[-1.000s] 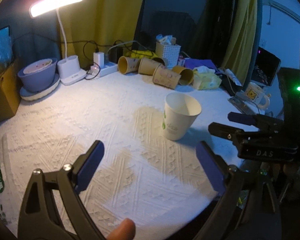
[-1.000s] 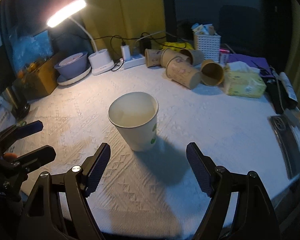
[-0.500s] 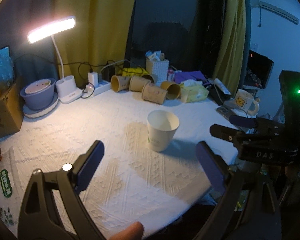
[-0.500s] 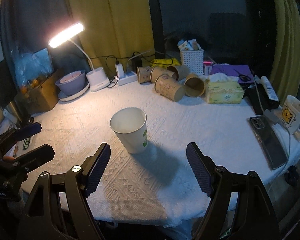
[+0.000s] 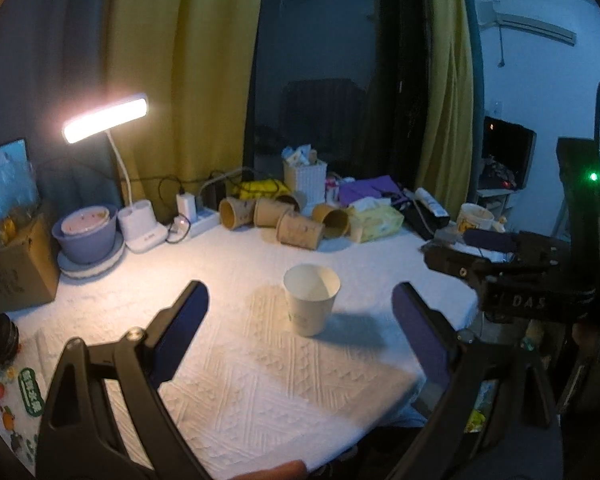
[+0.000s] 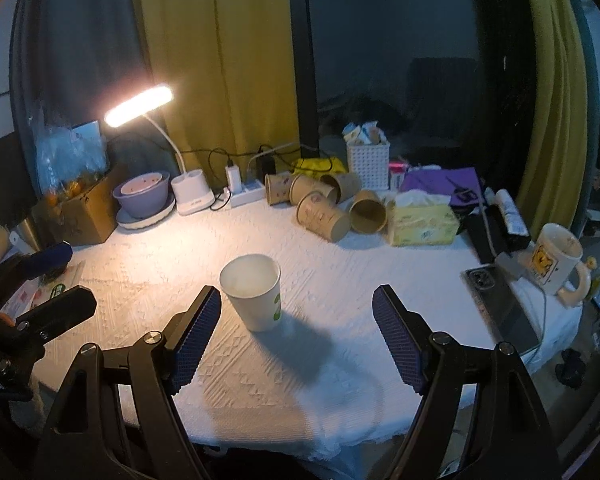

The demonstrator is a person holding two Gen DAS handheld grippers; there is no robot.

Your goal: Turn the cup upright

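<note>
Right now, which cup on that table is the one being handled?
Start at the lit desk lamp and come forward onto the white tablecloth. The white paper cup stands alone there, upright and mouth up, while the brown cups lie tipped behind it.

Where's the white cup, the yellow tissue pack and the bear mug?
white cup point(image 6: 260, 304), right wrist view, outer side wall
yellow tissue pack point(image 6: 424, 226), right wrist view, front face
bear mug point(image 6: 552, 264), right wrist view, printed side

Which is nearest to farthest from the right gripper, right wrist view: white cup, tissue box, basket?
From the right gripper:
1. White cup, just ahead, upright, by the left finger.
2. Tissue box, farther back, to the right.
3. Basket, at the table's far edge by the window.
</note>
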